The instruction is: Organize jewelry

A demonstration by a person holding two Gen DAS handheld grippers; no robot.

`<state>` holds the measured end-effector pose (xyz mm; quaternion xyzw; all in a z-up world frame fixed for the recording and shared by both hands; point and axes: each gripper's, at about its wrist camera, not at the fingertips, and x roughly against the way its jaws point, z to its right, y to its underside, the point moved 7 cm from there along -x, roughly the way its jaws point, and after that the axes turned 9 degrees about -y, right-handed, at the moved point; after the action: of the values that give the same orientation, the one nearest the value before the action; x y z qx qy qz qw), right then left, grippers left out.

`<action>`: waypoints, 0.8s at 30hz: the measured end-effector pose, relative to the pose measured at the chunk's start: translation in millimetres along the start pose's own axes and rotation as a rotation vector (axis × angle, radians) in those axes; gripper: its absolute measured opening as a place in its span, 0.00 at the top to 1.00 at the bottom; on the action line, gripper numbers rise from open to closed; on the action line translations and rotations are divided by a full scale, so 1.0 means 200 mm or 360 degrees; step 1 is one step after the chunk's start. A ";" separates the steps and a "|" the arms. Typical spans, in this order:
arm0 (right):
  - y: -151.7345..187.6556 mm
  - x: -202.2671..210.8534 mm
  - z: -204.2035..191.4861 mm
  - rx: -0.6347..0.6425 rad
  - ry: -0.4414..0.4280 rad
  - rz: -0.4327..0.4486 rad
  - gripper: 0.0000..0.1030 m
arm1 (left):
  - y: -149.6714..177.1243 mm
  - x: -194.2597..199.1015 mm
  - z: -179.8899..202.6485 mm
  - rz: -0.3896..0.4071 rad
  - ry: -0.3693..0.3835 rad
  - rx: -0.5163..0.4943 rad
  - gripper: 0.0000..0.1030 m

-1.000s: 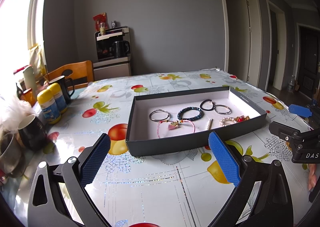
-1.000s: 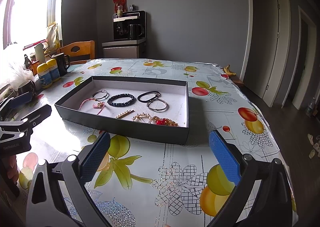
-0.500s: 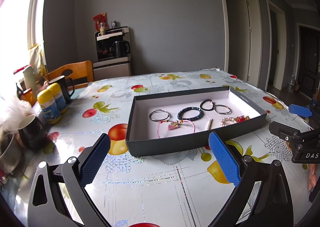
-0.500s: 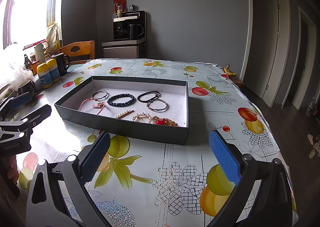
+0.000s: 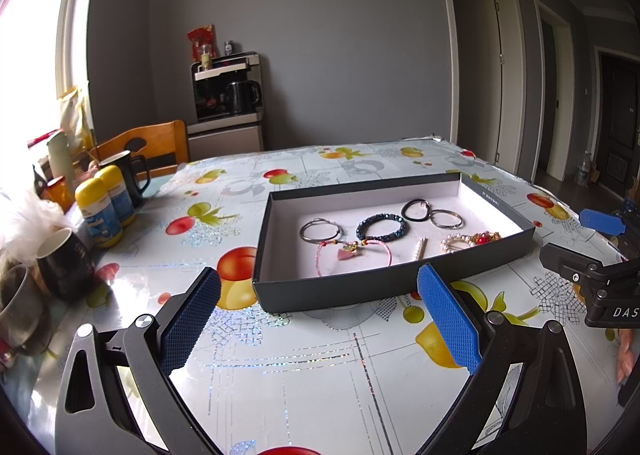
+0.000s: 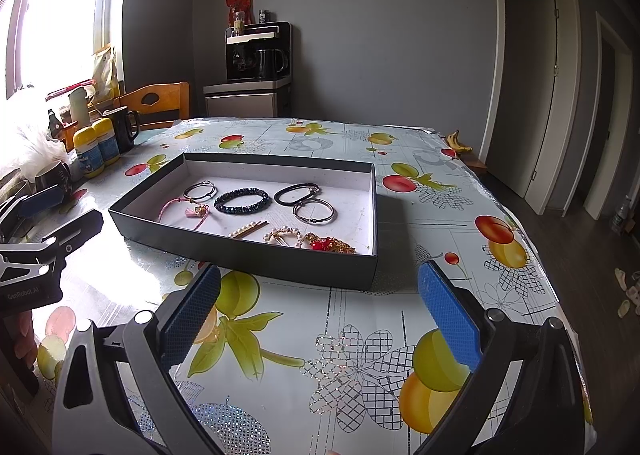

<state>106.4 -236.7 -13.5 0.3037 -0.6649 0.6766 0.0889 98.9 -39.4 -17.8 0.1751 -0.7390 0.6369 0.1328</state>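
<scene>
All jewelry (image 6: 256, 211) is found lying inside the tray (image 6: 248, 255), both the left gripper (image 5: 320, 319) and the right gripper (image 6: 320, 315) held spread and empty short of it, so either an early or finished stage is fitted.

A shallow dark tray (image 6: 256, 255) with a pale floor lies flat on the table, and all the jewelry lies inside it. Near its left end there is a thin silver bangle (image 6: 200, 191) and a pink cord bracelet (image 6: 182, 211) with a small charm. In the middle lies a dark beaded bracelet (image 6: 241, 200). Further right, a black hair tie (image 6: 296, 193) touches a silver ring bangle (image 6: 314, 211). Along the near wall lie a pearl hairpin (image 6: 248, 229), a pearl piece (image 6: 284, 235) and a gold chain with red beads (image 6: 330, 244).
</scene>
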 end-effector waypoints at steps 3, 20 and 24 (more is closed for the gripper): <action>0.00 0.00 0.00 0.0000 0.0000 0.0000 0.05 | 0.00 0.00 0.00 -0.0001 0.0000 -0.0001 0.03; 0.00 0.00 0.00 0.0000 0.0000 0.0000 0.05 | 0.01 -0.02 0.00 -0.0032 0.0032 0.0012 0.03; 0.00 0.00 0.01 -0.0002 0.0007 -0.0003 0.05 | 0.01 -0.03 -0.02 -0.0056 0.0023 0.0032 0.03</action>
<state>107.0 -237.5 -14.7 0.3028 -0.6649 0.6767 0.0913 103.1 -35.3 -21.6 0.1850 -0.7284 0.6430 0.1475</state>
